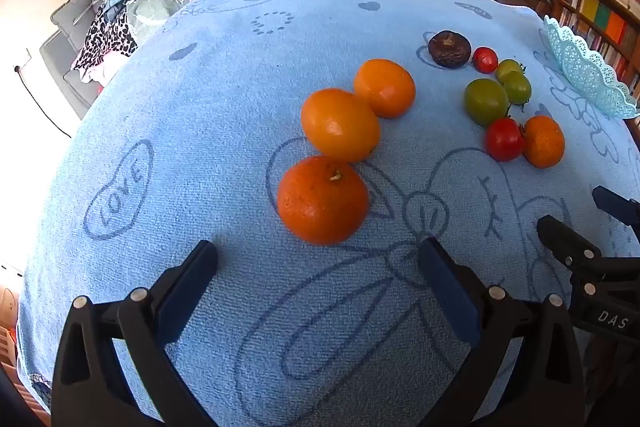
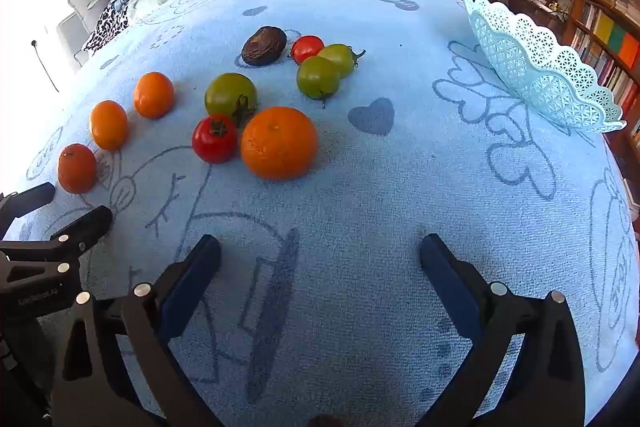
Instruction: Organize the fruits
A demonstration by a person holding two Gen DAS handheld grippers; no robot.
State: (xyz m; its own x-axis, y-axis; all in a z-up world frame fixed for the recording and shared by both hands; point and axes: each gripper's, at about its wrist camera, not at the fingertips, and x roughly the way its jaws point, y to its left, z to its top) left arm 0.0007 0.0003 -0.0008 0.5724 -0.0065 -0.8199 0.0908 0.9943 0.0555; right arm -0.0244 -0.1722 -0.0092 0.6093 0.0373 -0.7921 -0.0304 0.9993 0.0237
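Fruit lies scattered on a blue towel-covered table (image 1: 180, 155). In the left wrist view, my left gripper (image 1: 318, 253) stands open just short of a deep orange tangerine (image 1: 322, 199); two more oranges (image 1: 340, 124) (image 1: 384, 87) sit behind it. In the right wrist view, my right gripper (image 2: 320, 247) is open over bare cloth, a large orange (image 2: 279, 143) and a red tomato (image 2: 214, 138) ahead to its left. Green tomatoes (image 2: 231, 95) (image 2: 318, 77), another red tomato (image 2: 307, 47) and a dark wrinkled fruit (image 2: 264, 45) lie farther back. Nothing is held.
A pale turquoise lace-pattern basket (image 2: 536, 67) stands at the table's right edge, also in the left wrist view (image 1: 588, 71). A sofa piled with clothes (image 1: 132, 7) lies beyond the far left edge; bookshelves (image 2: 608, 43) at the right. Each gripper shows in the other's view (image 1: 592, 259) (image 2: 52, 239).
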